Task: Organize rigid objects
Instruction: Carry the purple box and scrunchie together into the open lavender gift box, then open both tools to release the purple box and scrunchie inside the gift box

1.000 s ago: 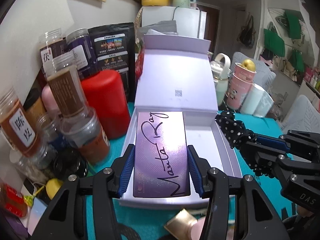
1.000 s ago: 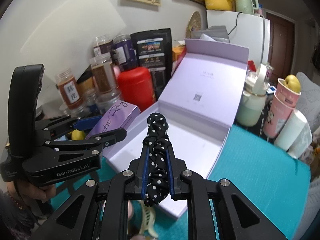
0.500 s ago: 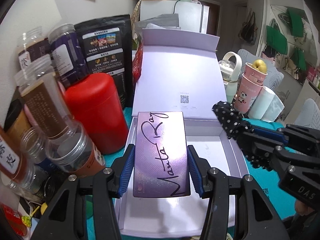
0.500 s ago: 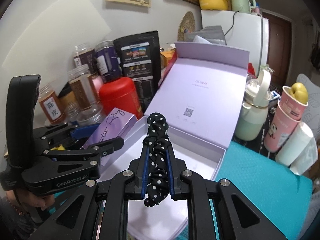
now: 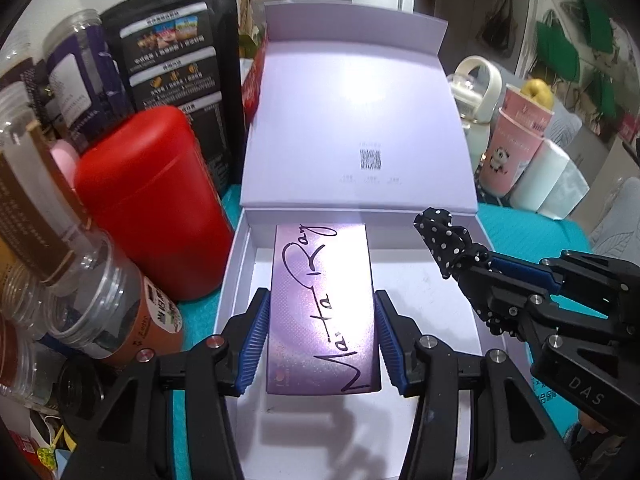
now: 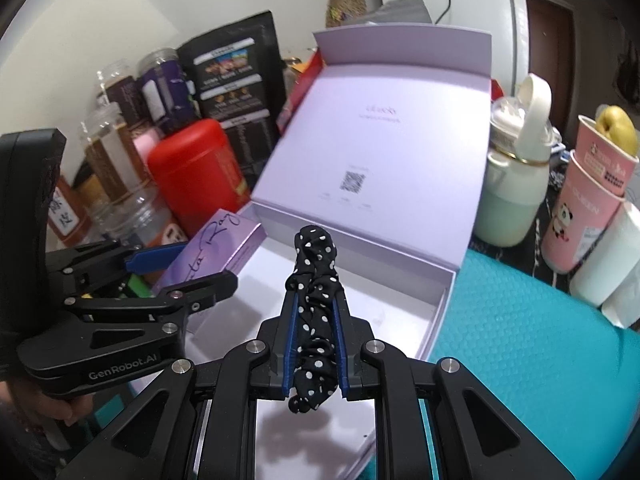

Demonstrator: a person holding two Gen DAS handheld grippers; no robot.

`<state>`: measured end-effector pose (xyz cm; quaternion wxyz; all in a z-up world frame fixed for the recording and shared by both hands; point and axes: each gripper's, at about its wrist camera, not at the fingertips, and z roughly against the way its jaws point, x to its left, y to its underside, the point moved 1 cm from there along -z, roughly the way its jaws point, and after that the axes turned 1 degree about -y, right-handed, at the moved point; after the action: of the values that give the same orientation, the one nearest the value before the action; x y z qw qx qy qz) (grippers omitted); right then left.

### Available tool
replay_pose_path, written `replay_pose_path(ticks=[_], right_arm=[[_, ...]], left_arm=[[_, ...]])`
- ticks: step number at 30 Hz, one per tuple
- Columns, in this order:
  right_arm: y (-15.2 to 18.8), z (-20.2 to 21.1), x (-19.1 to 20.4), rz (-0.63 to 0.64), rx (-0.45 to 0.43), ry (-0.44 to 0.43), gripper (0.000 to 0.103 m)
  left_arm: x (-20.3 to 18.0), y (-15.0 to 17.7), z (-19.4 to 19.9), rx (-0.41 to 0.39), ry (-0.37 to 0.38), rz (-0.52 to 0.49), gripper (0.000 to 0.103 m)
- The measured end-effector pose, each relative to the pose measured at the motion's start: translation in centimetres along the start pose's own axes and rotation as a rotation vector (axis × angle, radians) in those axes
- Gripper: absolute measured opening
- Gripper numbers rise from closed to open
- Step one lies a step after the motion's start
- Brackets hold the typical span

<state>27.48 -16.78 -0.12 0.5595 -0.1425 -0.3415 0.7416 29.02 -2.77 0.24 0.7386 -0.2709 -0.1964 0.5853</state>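
Note:
My left gripper (image 5: pixel 322 300) is shut on a flat purple box (image 5: pixel 323 304) with black script lettering, held over the left side of the open lilac gift box (image 5: pixel 360 136), its far end near the back wall. It also shows in the right wrist view (image 6: pixel 216 252). My right gripper (image 6: pixel 315 304) is shut on a black polka-dot scrunchie (image 6: pixel 314 280) and holds it over the gift box's white floor (image 6: pixel 384 312). The scrunchie shows in the left wrist view (image 5: pixel 448 240) at the box's right wall.
A red canister (image 5: pixel 148 200), several clear jars (image 5: pixel 92 312) and a black snack bag (image 5: pixel 176 52) crowd the left. A pale green kettle (image 6: pixel 516 184), pink cups (image 6: pixel 588 200) and a paper roll (image 6: pixel 608 260) stand right. The teal mat (image 6: pixel 540 340) lies under the box.
Both grippers have moved forward over the gift box. The purple box has gone deeper, towards the back wall. The scrunchie has moved in over the box floor.

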Motion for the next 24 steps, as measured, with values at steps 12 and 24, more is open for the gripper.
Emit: replay_pose_path(ticks=[12,24], right_arm=[[0.5,-2.2,-1.1,-0.012,0.045,0.053,0.017],[0.3,-2.0,-1.2,-0.039,0.051,0.082,0.045]], left_arm=[[-0.7,0.0,-4.0,0.101,0.011,-0.018,0.051],[-1.0,-0.3,-3.9,0.108,0.026,0.006,0.054]])
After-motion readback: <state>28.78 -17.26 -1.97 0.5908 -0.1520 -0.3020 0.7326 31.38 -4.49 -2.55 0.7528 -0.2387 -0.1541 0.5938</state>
